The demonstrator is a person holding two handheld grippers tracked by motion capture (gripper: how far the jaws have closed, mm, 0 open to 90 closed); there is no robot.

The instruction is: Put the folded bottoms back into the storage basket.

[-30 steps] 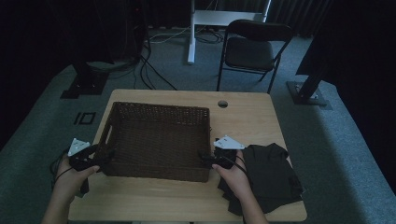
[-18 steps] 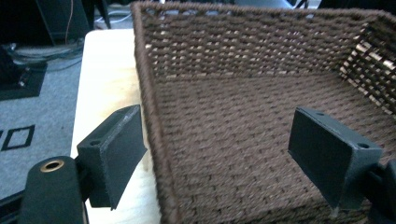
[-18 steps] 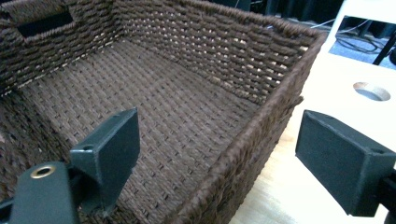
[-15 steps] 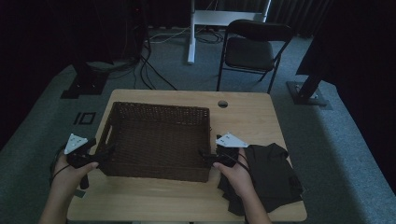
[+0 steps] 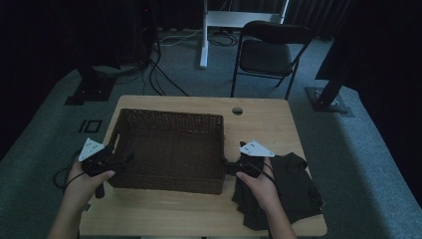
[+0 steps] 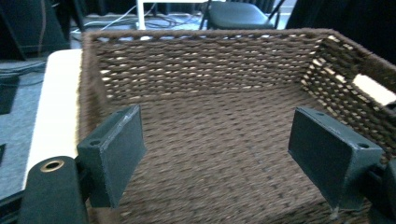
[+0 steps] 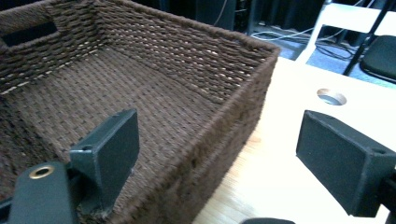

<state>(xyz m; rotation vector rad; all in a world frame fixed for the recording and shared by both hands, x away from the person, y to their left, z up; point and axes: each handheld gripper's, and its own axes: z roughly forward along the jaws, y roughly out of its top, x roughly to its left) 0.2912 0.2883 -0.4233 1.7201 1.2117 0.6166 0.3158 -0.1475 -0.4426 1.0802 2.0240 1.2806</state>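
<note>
Left gripper view looks into the brown basket [image 6: 224, 140], ahead and below its wide open jaws, nothing between them. The right gripper [image 7: 219, 154] is open too, its jaws straddling the basket's side wall, not touching.

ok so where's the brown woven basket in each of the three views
high view: the basket sits mid-table, between the two hands.
left gripper view: the basket spreads across the frame, seen from over its left end, with the open left claw over the inside.
right gripper view: the basket takes the left and centre; the open right claw straddles its right wall.
shared landmark: the black chair beyond the table, also at the top of both gripper views.
</note>
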